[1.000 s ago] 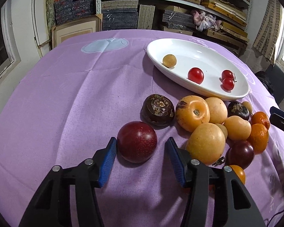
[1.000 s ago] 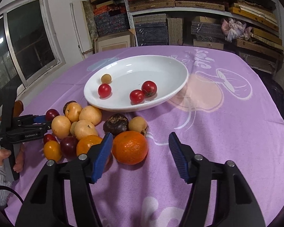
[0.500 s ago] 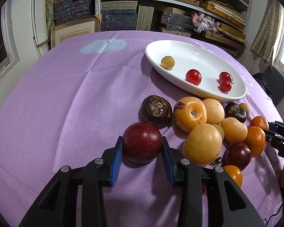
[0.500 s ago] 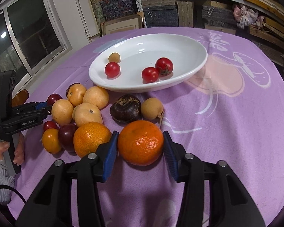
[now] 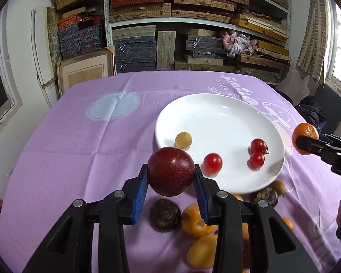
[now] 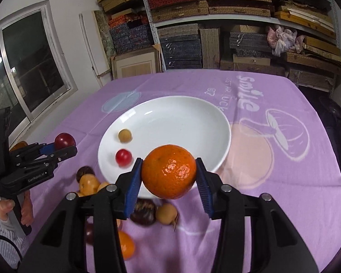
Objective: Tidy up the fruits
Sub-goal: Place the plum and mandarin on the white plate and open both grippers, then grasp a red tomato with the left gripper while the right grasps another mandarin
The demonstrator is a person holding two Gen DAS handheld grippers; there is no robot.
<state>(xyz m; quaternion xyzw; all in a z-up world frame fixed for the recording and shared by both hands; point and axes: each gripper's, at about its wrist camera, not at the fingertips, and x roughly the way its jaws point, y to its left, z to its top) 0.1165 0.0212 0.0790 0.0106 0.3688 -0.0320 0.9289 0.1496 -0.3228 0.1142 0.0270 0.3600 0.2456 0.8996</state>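
Gripping a smooth, round dark-red plum (image 5: 171,171) across its widest part, the left gripper (image 5: 171,183) has its blue fingers (image 5: 140,188) clamped on both sides, above the purple-clothed desk (image 5: 79,154), at seven o'clock of the white oval ceramic plate (image 5: 220,122). Right view: the right gripper (image 6: 169,183) pinches a firm, dimpled orange mandarin (image 6: 169,171) at six o'clock of that plate; round skins may roll under a light squeeze.
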